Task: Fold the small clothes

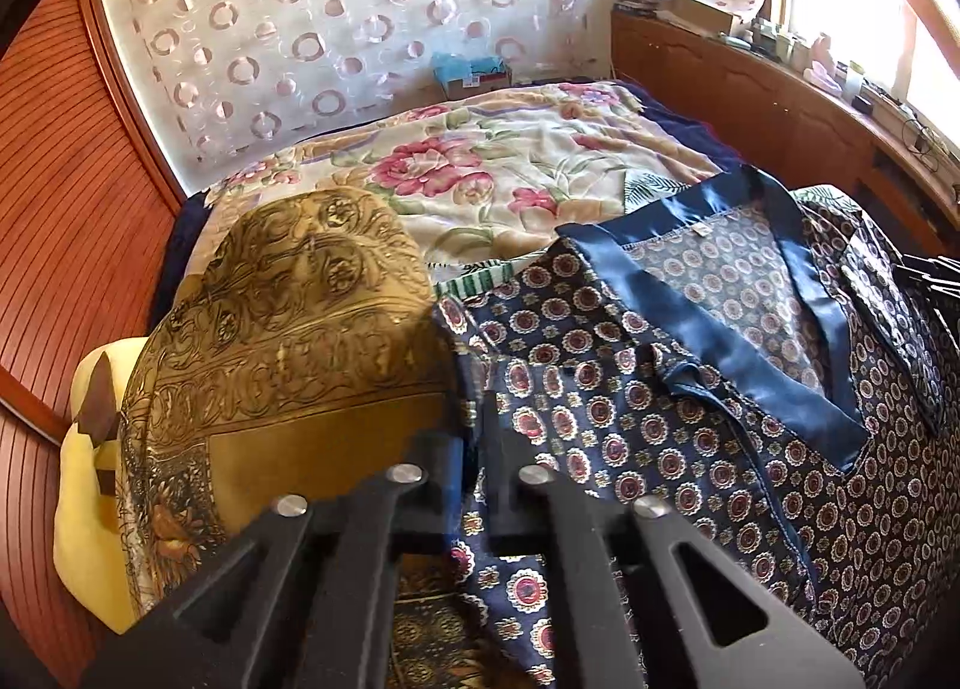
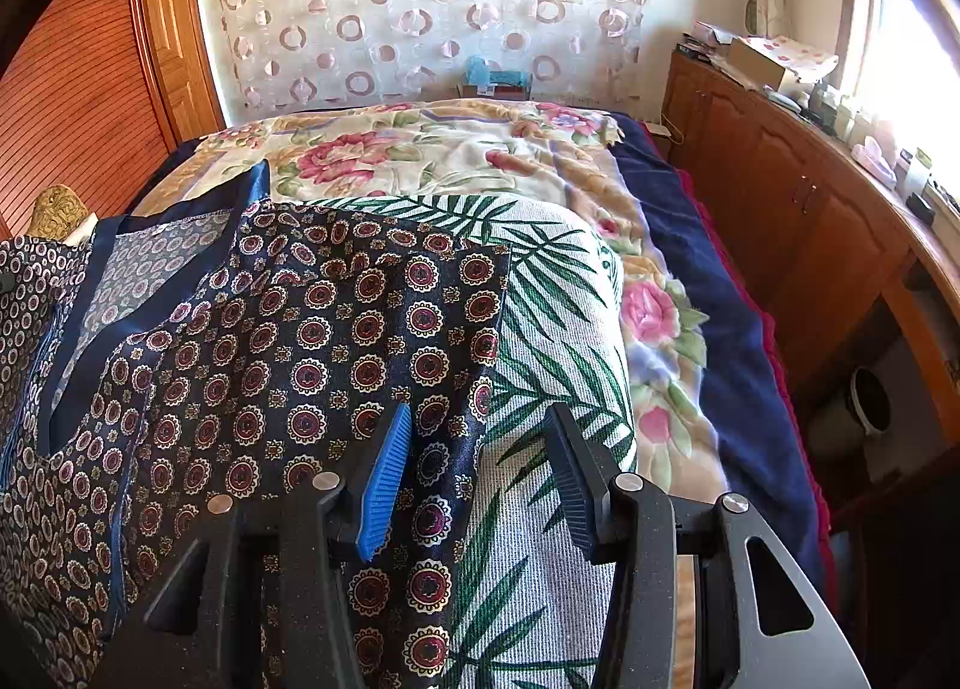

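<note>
Left wrist view: bed point(image 1: 510, 149) under a floral blanket; navy medallion-print garment point(image 1: 690, 419) spread at 4 o'clock, beside an ochre cushion point(image 1: 288, 329). Left gripper point(image 1: 474, 437) clenched on its edge. Right gripper point(image 2: 480, 449) released, straddling the garment's edge.

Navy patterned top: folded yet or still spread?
Spread. The navy patterned top lies open, neckline and inside back showing; the left gripper is shut on its edge.
</note>
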`<state>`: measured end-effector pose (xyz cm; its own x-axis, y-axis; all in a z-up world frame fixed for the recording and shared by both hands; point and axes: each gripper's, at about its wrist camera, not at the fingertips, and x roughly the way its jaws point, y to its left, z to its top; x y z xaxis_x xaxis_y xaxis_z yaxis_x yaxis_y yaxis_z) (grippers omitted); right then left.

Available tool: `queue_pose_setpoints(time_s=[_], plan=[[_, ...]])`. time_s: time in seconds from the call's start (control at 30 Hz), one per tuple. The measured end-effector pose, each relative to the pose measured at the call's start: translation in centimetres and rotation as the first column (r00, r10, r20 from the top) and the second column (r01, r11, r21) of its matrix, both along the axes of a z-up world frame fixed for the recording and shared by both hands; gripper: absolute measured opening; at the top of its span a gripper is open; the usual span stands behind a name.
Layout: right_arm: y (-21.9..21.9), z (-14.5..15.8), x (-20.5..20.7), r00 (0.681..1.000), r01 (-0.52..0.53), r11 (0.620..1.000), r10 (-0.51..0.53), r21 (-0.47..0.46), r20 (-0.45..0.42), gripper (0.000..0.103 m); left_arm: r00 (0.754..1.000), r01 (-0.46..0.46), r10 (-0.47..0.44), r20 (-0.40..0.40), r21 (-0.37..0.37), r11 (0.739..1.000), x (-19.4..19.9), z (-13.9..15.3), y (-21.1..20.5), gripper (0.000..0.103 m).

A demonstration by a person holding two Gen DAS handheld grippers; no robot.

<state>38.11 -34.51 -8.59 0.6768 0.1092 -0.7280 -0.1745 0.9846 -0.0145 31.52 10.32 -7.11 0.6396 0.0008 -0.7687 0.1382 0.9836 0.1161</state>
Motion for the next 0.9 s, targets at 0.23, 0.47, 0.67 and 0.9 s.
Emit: queue_pose_setpoints(time_s=[0.23, 0.47, 0.67, 0.9], plan=[[0.4, 0.7, -0.7, 0.998, -0.056, 0.998, 0.056, 0.023, 0.017, 0.002, 0.992, -0.024, 0.024, 0.127, -0.005, 1.000, -2.3, 4.4, 0.3, 0.002], [0.9, 5.6, -3.4, 0.984, -0.073, 0.996, 0.064, 0.050, 0.165, 0.001, 0.973, 0.011, -0.006, 0.230, -0.020, 1.000, -5.8, 8.8, -0.1, 0.002], [2.0, 9.9, -7.2, 0.958, -0.109, 0.993, 0.095, 0.036, 0.269, 0.001, 0.945, 0.040, -0.022, 0.325, -0.047, 0.998, -10.2, 12.5, -0.3, 0.002], [2.2, 11.6, -13.4, 0.938, -0.157, 0.987, 0.137, 0.037, 0.317, 0.001, 0.931, 0.087, -0.064, 0.359, -0.046, 0.995, -16.8, 12.5, -1.2, 0.002]])
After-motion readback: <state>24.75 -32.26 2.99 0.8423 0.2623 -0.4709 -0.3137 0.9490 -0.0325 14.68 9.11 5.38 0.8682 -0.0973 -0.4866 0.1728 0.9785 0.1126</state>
